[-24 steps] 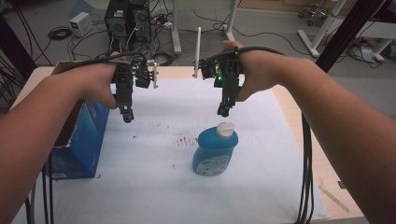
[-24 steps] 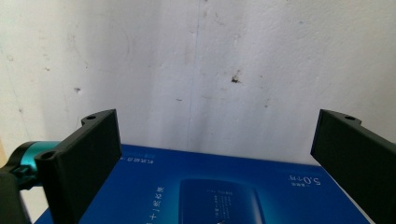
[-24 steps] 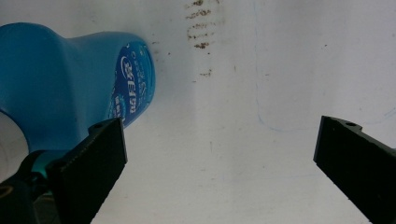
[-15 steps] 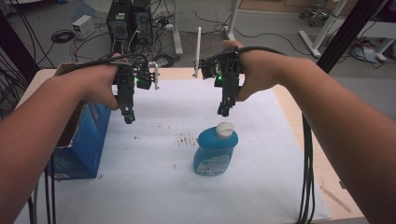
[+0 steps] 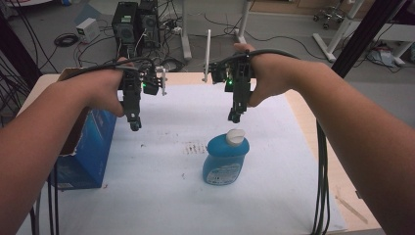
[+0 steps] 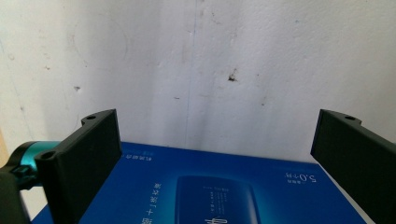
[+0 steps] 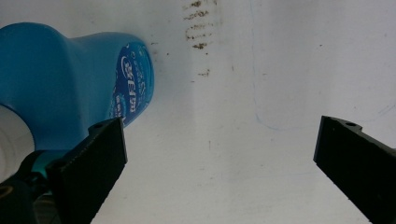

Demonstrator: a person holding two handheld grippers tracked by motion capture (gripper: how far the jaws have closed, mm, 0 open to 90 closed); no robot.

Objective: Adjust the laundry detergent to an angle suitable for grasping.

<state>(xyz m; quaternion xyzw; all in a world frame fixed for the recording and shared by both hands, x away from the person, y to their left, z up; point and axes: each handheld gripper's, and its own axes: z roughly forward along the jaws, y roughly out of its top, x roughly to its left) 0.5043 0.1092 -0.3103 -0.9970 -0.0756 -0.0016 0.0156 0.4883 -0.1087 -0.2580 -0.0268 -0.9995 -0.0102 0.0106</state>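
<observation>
I see the blue bottle (image 5: 225, 161) standing upright on the white sheet (image 5: 293, 161) near mid-table, long axis vertical, its white cap (image 5: 235, 137) pointing up. My right gripper (image 5: 234, 116) hangs just above and behind that cap, jaws spread wide with nothing between them. My left gripper (image 5: 135, 125) is likewise released and empty, poised beside the blue box (image 5: 93, 147) at the left edge.
</observation>
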